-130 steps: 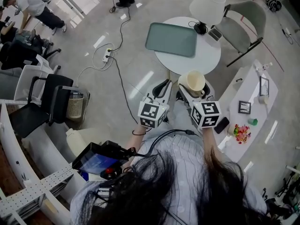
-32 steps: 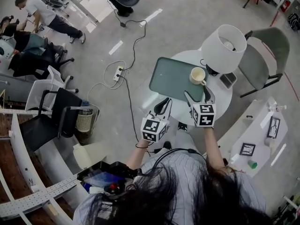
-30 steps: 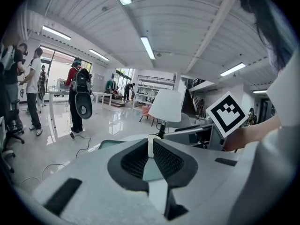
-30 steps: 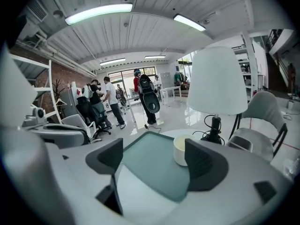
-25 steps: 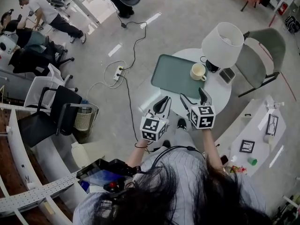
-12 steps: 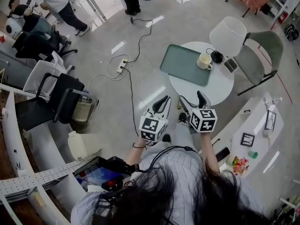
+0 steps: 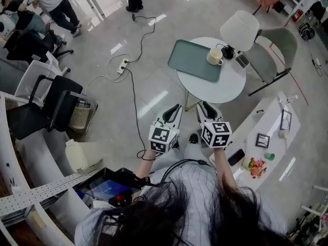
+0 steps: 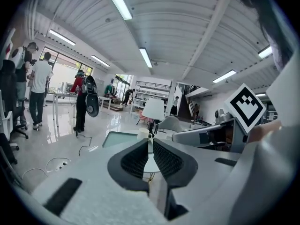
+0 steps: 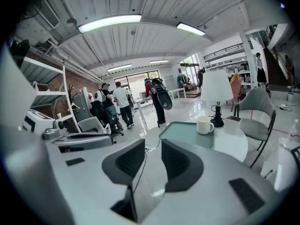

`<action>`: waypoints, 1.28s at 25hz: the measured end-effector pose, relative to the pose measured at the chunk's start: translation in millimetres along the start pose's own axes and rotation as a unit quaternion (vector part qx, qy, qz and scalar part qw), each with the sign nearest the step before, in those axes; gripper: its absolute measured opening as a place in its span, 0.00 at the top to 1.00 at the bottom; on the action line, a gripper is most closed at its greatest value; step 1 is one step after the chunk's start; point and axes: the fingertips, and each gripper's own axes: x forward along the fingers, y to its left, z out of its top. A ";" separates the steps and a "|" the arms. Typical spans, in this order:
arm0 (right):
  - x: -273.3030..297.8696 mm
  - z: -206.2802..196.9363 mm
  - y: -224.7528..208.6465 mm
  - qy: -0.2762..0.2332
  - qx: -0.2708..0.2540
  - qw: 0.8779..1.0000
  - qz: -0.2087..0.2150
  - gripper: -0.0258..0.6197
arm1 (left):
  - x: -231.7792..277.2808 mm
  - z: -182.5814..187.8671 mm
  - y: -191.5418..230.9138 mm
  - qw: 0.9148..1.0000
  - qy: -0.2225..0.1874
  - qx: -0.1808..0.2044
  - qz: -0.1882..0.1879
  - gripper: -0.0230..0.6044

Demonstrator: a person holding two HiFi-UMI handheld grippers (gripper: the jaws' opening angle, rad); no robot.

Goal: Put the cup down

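on the round white tabletop [image 7: 215,86], toward its far side, the cream cup [image 7: 214,57] stands upright, free of both grippers. a green tray [image 7: 195,60] covers the tabletop's left part and a white lamp [image 7: 239,29] stands at the tabletop's far edge. the left gripper [image 7: 171,111] hangs short of the tabletop's near edge, jaws drawn to a thin slit, empty. the right gripper [image 7: 206,107], also short of that edge, is closing, a narrow gap left, nothing between.
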 end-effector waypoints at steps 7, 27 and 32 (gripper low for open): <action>-19.8 -5.7 -1.0 0.000 -0.021 1.000 -0.020 0.80 | 2.6 2.7 -22.2 1.000 -0.003 0.011 -0.024 0.90; -137.4 -35.5 -16.2 -0.026 -0.002 0.999 0.041 0.86 | -24.4 -5.3 -133.1 1.000 -0.018 0.006 0.006 0.90; -170.9 -50.5 -12.6 -0.030 -0.006 0.998 0.055 0.87 | -44.5 -15.4 -165.0 1.000 -0.020 0.010 0.018 0.90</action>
